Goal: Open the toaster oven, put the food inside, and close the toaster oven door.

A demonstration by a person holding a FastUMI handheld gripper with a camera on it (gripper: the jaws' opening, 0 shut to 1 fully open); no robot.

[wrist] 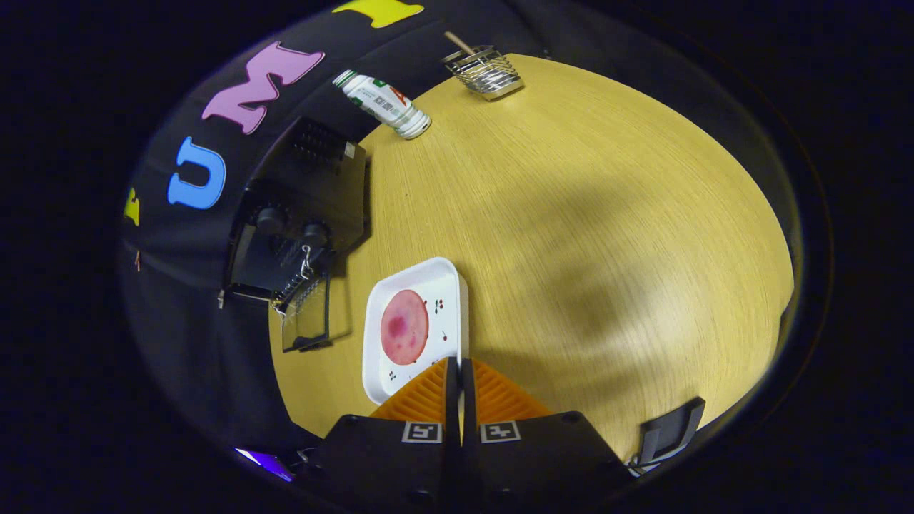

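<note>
A white square plate (414,282) carries a round pink slice of meat (405,327). It sits just ahead of my fingers over the wooden table (585,214). My gripper (458,363) is shut on the plate's near rim, which runs in between the two fingers. Beside the plate stands the black toaster oven (307,185) with two knobs. Its glass door (307,318) hangs open and flat toward the plate, and a wire rack (294,289) shows at the opening.
A white bottle with a green cap (383,104) lies on the table beyond the oven. A wire basket (485,71) holding a wooden stick stands at the far edge. A dark flat object (671,428) sits near my fingers' base.
</note>
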